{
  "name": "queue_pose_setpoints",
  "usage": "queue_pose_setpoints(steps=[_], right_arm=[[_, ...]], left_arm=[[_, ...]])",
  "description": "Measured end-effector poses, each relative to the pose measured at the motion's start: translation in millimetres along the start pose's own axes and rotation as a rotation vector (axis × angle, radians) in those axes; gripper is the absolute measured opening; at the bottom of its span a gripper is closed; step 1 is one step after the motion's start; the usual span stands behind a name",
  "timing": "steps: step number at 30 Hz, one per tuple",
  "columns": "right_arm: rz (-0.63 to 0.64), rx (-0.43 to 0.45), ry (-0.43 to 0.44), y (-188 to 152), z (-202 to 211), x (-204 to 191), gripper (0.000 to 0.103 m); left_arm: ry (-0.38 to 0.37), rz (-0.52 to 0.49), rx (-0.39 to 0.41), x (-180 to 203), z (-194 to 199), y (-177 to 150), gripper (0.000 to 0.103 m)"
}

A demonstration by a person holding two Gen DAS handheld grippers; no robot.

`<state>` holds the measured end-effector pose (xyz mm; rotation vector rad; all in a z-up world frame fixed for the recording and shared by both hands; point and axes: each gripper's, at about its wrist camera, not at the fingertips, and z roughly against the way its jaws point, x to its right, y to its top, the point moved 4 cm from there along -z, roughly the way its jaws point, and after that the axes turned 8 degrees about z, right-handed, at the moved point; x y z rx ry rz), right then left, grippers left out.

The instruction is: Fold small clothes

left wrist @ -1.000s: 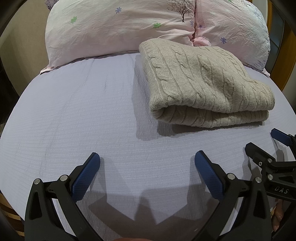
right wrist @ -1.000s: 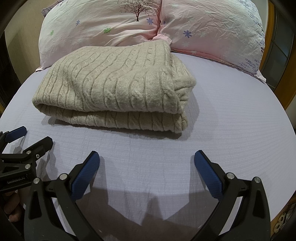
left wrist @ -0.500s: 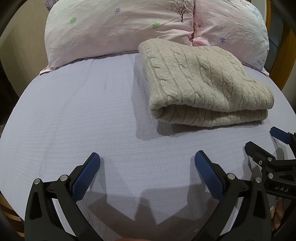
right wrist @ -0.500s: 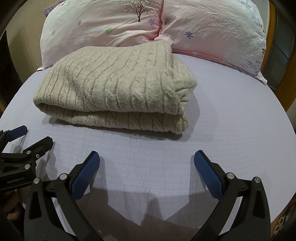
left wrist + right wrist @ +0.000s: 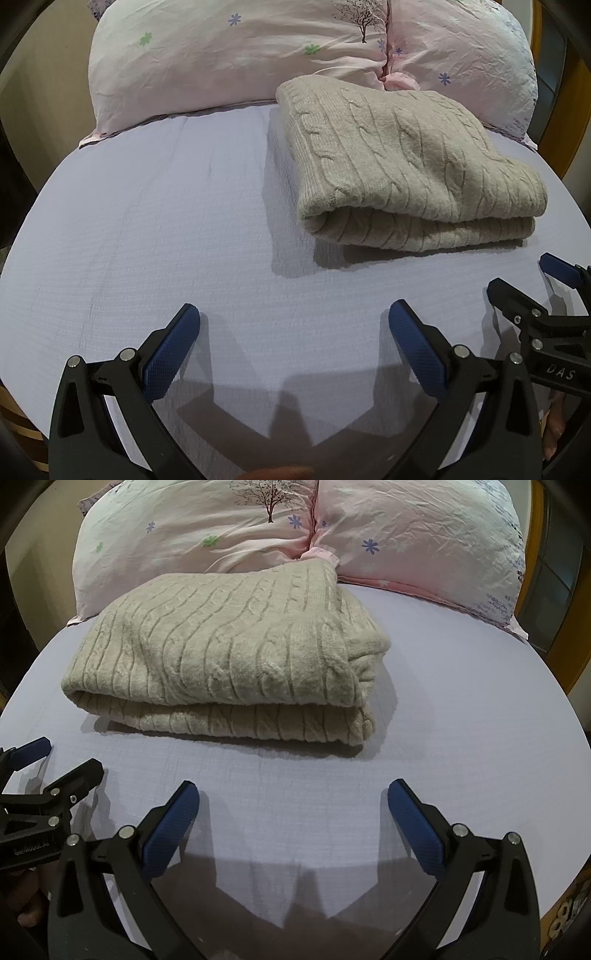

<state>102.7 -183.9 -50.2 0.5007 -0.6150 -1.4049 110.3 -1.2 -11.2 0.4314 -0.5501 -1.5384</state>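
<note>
A beige cable-knit sweater point(image 5: 402, 166) lies folded in a thick stack on the lavender bed sheet point(image 5: 147, 221), its far edge against the pillows. It also shows in the right wrist view point(image 5: 221, 664). My left gripper point(image 5: 293, 328) is open and empty, above bare sheet in front and to the left of the sweater. My right gripper point(image 5: 293, 806) is open and empty, above the sheet just in front of the sweater. Each gripper shows at the edge of the other's view: the right one point(image 5: 535, 284) and the left one point(image 5: 55, 760).
Two pink floral pillows point(image 5: 240, 55) point(image 5: 424, 535) lie along the head of the bed behind the sweater. A wooden frame point(image 5: 576, 122) stands at the right. The sheet point(image 5: 461, 720) stretches flat to the sweater's left and right.
Both grippers have drawn back slightly from the sweater, which sits a little farther off. The sweater has not moved and both jaws stay open.
</note>
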Motion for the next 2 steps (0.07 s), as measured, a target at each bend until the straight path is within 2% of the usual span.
queue_pose_setpoints(steps=[2], right_arm=[[0.001,0.0,0.001,0.0,0.2,0.3,0.101]], left_arm=[[0.001,0.002,0.002,0.4,0.1,-0.5,0.102]])
